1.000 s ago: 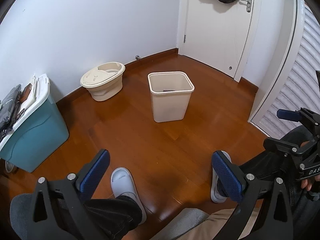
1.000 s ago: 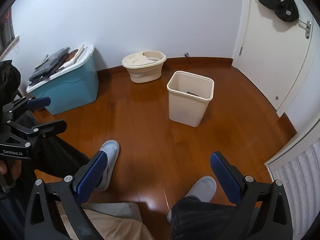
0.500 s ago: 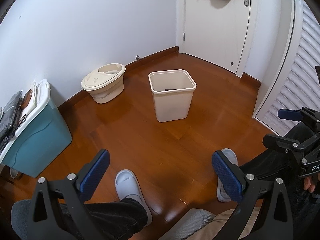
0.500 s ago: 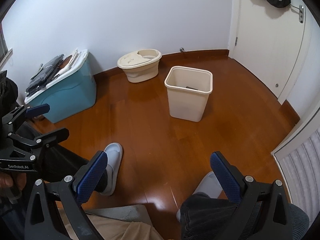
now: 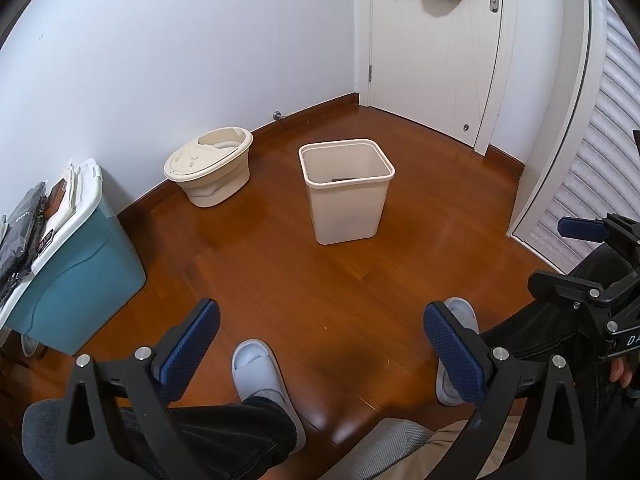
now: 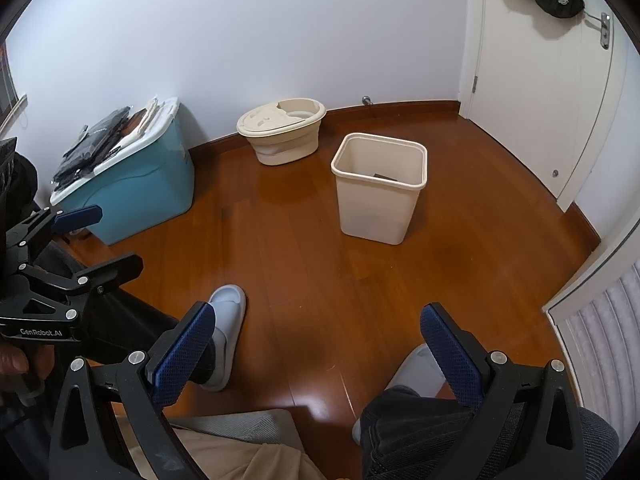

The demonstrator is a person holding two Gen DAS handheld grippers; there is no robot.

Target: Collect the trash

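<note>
Waste bin (image 5: 347,190): cream, upright on wood floor (image 5: 280,280), ahead of both sets of jaws and well apart; one dark item visible inside at the bottom. Left gripper (image 5: 320,344): jaws spread wide, nothing held. Right gripper (image 6: 316,340): jaws released, empty. No loose trash visible on floor. Advice: close in on the bin squarely, grip the rim wall at one side, keep it upright

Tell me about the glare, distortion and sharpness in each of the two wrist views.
Left wrist view: fisheye bends the door and the louvred panel; a soft sheen lies on the floor beside the waste bin; focus is sharp.
Right wrist view: dark rounded corners, curved baseboard, a bright glare patch on the floor near the feet.
</note>
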